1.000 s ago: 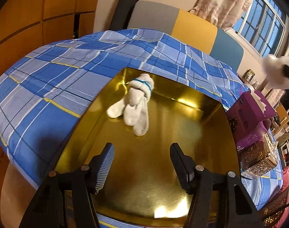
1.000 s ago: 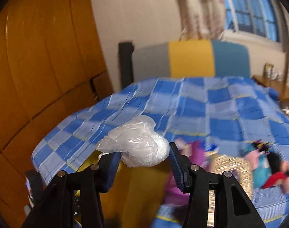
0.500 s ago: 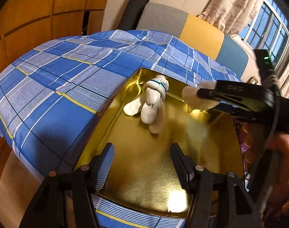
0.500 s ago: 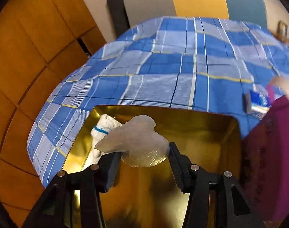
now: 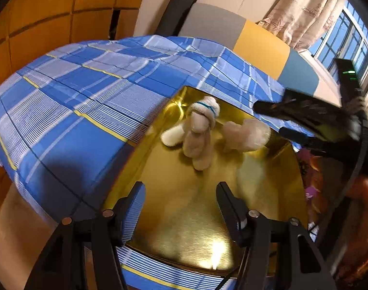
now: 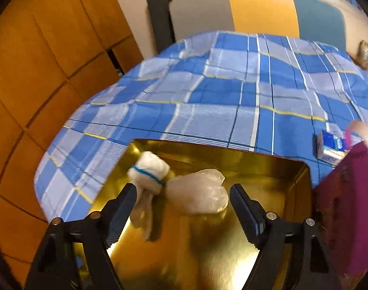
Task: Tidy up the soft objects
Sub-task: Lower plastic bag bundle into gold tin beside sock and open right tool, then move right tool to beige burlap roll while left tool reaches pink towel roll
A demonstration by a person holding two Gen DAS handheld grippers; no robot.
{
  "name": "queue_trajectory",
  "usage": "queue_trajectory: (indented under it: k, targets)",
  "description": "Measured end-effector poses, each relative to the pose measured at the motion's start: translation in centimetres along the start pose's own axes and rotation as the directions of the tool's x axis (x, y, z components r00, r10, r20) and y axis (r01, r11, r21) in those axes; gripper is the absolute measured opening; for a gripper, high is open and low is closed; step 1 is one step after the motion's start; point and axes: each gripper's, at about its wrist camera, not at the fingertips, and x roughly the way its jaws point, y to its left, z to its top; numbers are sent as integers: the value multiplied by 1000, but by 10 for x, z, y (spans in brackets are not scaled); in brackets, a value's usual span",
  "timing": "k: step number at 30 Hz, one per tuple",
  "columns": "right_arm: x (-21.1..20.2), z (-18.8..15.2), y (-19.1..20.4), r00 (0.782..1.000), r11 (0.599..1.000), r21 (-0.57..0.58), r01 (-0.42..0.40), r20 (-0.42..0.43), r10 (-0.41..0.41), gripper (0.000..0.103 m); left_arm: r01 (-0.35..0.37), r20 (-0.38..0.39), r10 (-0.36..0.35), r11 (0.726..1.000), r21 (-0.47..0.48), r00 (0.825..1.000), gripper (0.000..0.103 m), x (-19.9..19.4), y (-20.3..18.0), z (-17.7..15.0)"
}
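A gold metal tray (image 5: pixel 184 217) (image 6: pixel 196 253) lies on the blue plaid bed. In it lies a bundle of white socks with a blue band (image 5: pixel 198 130) (image 6: pixel 147 169). A crumpled clear plastic bag (image 6: pixel 198 195) (image 5: pixel 246 133) rests on the tray right beside the socks. My right gripper (image 6: pixel 184 207) is open, its fingers apart on either side of the bag and not touching it; it shows from the side in the left wrist view (image 5: pixel 268 118). My left gripper (image 5: pixel 181 203) is open and empty above the tray's near part.
A purple box (image 6: pixel 348 205) stands against the tray's right side. A small blue pack (image 6: pixel 328 145) lies on the bedspread (image 6: pixel 232 101) beyond it. A padded headboard (image 6: pixel 256 9) and orange wood wall panels (image 6: pixel 39 72) are behind and to the left.
My right gripper carried the plastic bag down into the tray, then opened and released it beside the socks. My left gripper stayed open and shifted slightly.
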Motion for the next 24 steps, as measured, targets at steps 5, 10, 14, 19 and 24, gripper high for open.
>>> queue_trajectory:
  k: [5, 10, 14, 19, 24]
  targets:
    - [-55, -10, 12, 997, 996, -80, -41, 68, 47, 83, 19, -3, -19, 1000, 13, 1000, 61, -3, -12, -4]
    - [-113, -29, 6, 983, 988, -143, -51, 166, 75, 83, 63, -16, -62, 997, 51, 998, 61, -5, -30, -10]
    - [-157, -43, -20, 970, 991, -133, 8, 243, 24, 83, 116, -33, -113, 987, 108, 993, 61, -6, -56, -20]
    - [-205, -61, -74, 940, 989, -62, 131, 325, -104, 84, 169, -45, -163, 965, 199, 986, 61, -10, -93, -35]
    - [-233, -79, -141, 910, 964, 45, 260, 323, -261, 85, 225, -53, -220, 930, 290, 974, 61, -19, -128, -51]
